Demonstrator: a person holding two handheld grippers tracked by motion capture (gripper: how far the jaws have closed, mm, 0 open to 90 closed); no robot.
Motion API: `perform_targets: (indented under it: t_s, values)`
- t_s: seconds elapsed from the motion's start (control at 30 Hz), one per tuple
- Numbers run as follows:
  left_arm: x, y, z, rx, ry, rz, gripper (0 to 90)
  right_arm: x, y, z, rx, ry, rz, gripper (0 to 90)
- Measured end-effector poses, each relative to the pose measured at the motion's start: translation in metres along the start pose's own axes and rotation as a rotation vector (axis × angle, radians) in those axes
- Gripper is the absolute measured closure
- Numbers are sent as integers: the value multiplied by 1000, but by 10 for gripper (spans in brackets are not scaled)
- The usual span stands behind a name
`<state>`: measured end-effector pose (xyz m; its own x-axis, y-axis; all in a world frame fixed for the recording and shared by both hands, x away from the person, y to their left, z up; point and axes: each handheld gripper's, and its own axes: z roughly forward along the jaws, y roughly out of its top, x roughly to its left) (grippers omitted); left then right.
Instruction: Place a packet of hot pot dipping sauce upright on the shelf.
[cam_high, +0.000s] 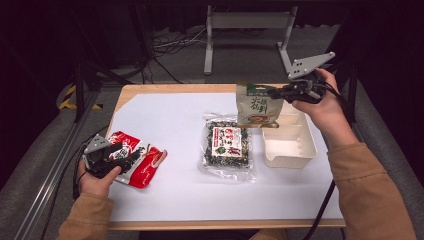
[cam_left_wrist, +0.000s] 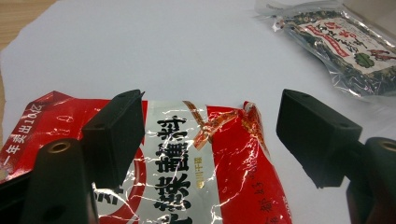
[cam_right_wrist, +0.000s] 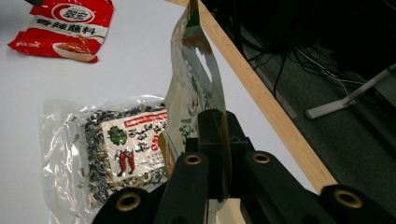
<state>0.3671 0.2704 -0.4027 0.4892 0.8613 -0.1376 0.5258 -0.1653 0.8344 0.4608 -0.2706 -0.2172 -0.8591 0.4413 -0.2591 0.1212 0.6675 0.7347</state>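
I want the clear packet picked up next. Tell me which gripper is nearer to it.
Right. The right gripper, shut on the green pouch, hangs just beyond the clear packet; the left gripper sits over the red packet, farther off.

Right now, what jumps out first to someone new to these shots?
The green-and-cream packet hanging in the air at the table's far right, pinched in the right claw beside the white tray. Next, the red packet at the near left, where the left claw sits with jaws wide apart over it. Between them a clear bag of dark mix lies flat on the white sheet.
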Motion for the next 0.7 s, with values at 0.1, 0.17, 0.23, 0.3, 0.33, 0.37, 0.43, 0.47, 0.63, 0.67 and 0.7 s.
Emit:
perform_targets:
  t_s: [0.1,0.17,0.23,0.3,0.33,0.37,0.43,0.47,0.63,0.67,0.7]
  values:
    - [0,0,0,1,1,0,240,-6,-4,-1,3,-8,13,896]
    - [0,0,0,0,0,-1,240,-9,-7,-2,5,-13,15,896]
    - [0,0,0,1,1,2,240,-13,-9,-3,7,-20,21,896]
    - [1,0,-1,0,4,3,240,-17,-12,-4,11,-26,29,896]
    - [1,-1,-1,-1,3,2,240,-18,-12,-5,12,-28,27,896]
    - [1,-1,-1,-1,5,1,240,-19,-13,-5,11,-33,26,896]
    - [1,-2,-2,-2,7,-3,240,-22,-14,-7,11,-42,18,896]
    - [2,-2,-3,0,6,-3,239,-24,-15,-8,11,-43,18,896]
    - [3,-5,-6,-3,16,-10,239,-31,-18,-10,13,-56,10,896]
    - [3,-5,-7,-1,17,-11,239,-32,-18,-10,16,-59,11,896]
    - [3,-6,-8,-2,23,-14,239,-34,-19,-11,20,-61,9,896]
